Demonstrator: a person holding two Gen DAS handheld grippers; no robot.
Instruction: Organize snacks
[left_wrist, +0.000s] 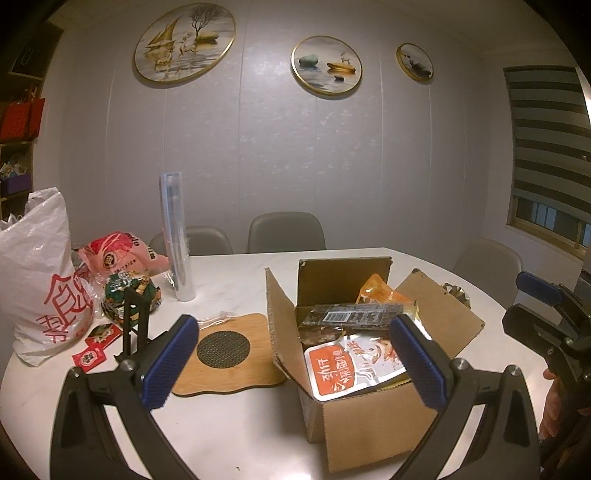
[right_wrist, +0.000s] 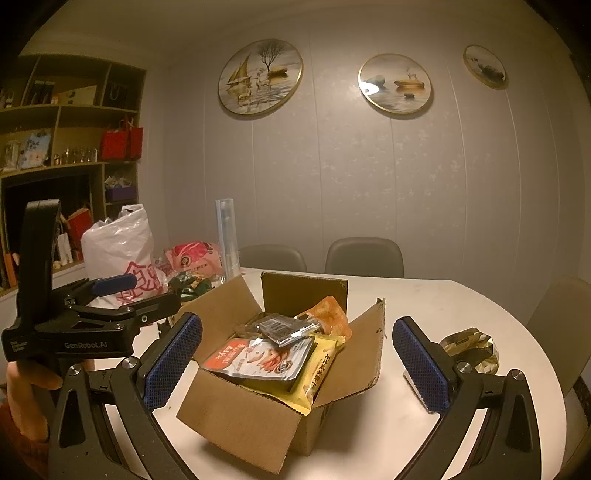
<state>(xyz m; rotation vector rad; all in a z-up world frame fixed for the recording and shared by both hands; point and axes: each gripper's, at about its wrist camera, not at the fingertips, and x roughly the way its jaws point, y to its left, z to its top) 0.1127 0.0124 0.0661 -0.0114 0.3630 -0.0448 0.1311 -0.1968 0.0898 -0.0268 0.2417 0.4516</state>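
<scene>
Brimming with snack packets, cardboard box gapes open.

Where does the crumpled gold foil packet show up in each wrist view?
Left wrist view: gold foil packet peeks out right of centre, mostly hidden behind the cardboard box right flap.
Right wrist view: gold foil packet lies on the table, lower right, beside the right claw's pad.
Shared landmark: the open cardboard box.
</scene>
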